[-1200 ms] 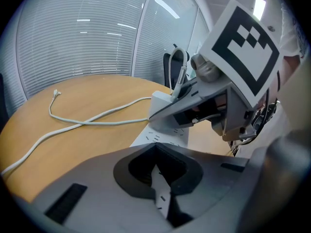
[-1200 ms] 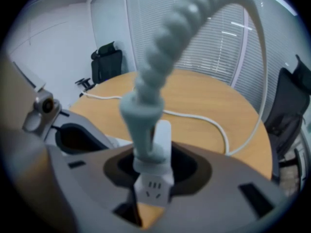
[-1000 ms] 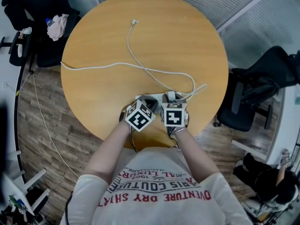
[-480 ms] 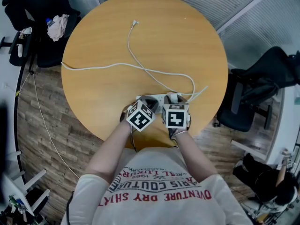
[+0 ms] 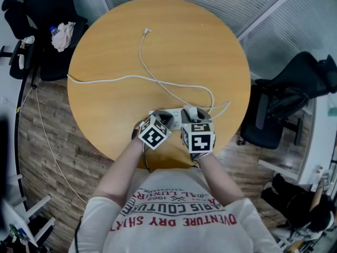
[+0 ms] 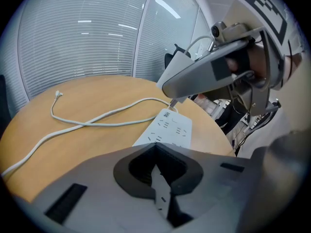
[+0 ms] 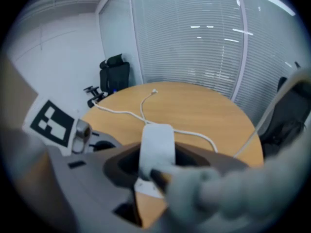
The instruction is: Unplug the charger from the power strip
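Surface: a round wooden surface (image 5: 158,46). The things I am working on sit close to the edge nearest me, so a hard tug could drag them over that edge.
Cable: a long white cable (image 5: 121,78) loops across the surface from the charger. If I lift fast, I judge it could whip or snag.
Power strip: a white power strip (image 6: 170,127) lies flat in front of my left hand-held gripper (image 6: 156,181). Its jaws look pinched on the strip's near end. If that hold slips, the strip may rise along with the charger.
Charger: a white charger (image 7: 156,144) stands at the strip's right end, clamped between the jaws of my right hand-held gripper (image 7: 154,165). A slanted pull could bend the prongs, or the smooth block could slide out of the jaws.
Hidden: the prongs and the socket are covered by the right hand-held gripper, so I cannot tell whether the plug is out yet.
Unclear: the marker cubes cover both sets of jaws in the head view. The lower right of the right gripper view is blurred.
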Demonstrator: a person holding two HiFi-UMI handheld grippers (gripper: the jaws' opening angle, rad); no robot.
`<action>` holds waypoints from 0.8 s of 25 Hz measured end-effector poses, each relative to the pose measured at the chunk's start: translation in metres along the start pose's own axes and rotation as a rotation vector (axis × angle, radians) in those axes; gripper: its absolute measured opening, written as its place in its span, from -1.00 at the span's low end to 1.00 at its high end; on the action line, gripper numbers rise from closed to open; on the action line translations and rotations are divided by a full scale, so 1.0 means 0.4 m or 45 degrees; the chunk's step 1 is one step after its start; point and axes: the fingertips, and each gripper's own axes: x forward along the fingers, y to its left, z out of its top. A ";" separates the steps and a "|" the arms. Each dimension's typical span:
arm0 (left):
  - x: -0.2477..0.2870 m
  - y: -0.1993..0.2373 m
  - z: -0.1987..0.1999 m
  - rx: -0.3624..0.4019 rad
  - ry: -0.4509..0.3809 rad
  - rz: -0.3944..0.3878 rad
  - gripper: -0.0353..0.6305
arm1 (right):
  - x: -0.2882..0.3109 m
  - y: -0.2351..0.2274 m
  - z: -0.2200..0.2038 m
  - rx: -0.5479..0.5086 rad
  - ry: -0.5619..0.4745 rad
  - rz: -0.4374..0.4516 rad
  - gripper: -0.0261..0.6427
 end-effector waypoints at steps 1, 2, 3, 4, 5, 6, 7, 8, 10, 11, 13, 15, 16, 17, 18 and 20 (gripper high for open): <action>0.001 -0.001 0.000 0.012 -0.005 0.012 -0.80 | -0.010 -0.006 0.001 0.005 -0.013 0.008 -0.46; 0.002 -0.002 0.000 0.021 -0.009 0.024 -0.80 | -0.021 -0.012 0.002 0.008 -0.025 0.012 -0.46; 0.002 -0.002 -0.002 0.020 -0.012 0.033 -0.80 | -0.032 -0.017 0.003 0.010 -0.034 0.015 -0.46; 0.001 -0.002 -0.004 0.003 -0.013 0.039 -0.80 | -0.042 -0.023 0.004 0.011 -0.041 0.018 -0.46; 0.000 0.000 -0.006 -0.029 -0.010 0.040 -0.80 | -0.051 -0.028 0.006 0.009 -0.046 0.019 -0.46; -0.004 0.002 -0.009 -0.069 -0.004 0.039 -0.80 | -0.059 -0.034 0.008 0.004 -0.052 0.018 -0.46; -0.011 0.005 -0.010 -0.103 0.003 0.039 -0.80 | -0.068 -0.039 0.010 -0.007 -0.060 0.018 -0.46; -0.021 0.005 -0.008 -0.122 0.002 0.044 -0.80 | -0.077 -0.042 0.013 -0.021 -0.072 0.018 -0.46; -0.053 0.003 0.008 -0.118 -0.039 0.068 -0.80 | -0.099 -0.042 0.022 -0.053 -0.109 0.031 -0.46; -0.074 0.001 0.023 -0.109 -0.077 0.089 -0.80 | -0.110 -0.039 0.028 -0.064 -0.134 0.044 -0.46; -0.122 0.004 0.066 -0.087 -0.184 0.159 -0.80 | -0.128 -0.034 0.042 -0.073 -0.181 0.079 -0.46; -0.181 0.012 0.124 -0.036 -0.321 0.272 -0.80 | -0.144 -0.028 0.055 -0.067 -0.214 0.117 -0.46; -0.214 0.012 0.155 -0.001 -0.390 0.331 -0.80 | -0.151 -0.025 0.061 -0.061 -0.228 0.136 -0.46; -0.248 0.008 0.184 0.038 -0.451 0.386 -0.80 | -0.160 -0.021 0.068 -0.055 -0.243 0.154 -0.46; -0.282 0.002 0.209 0.081 -0.506 0.439 -0.80 | -0.169 -0.017 0.076 -0.053 -0.262 0.170 -0.46; -0.345 -0.013 0.250 0.181 -0.594 0.543 -0.80 | -0.190 -0.007 0.099 -0.060 -0.314 0.201 -0.46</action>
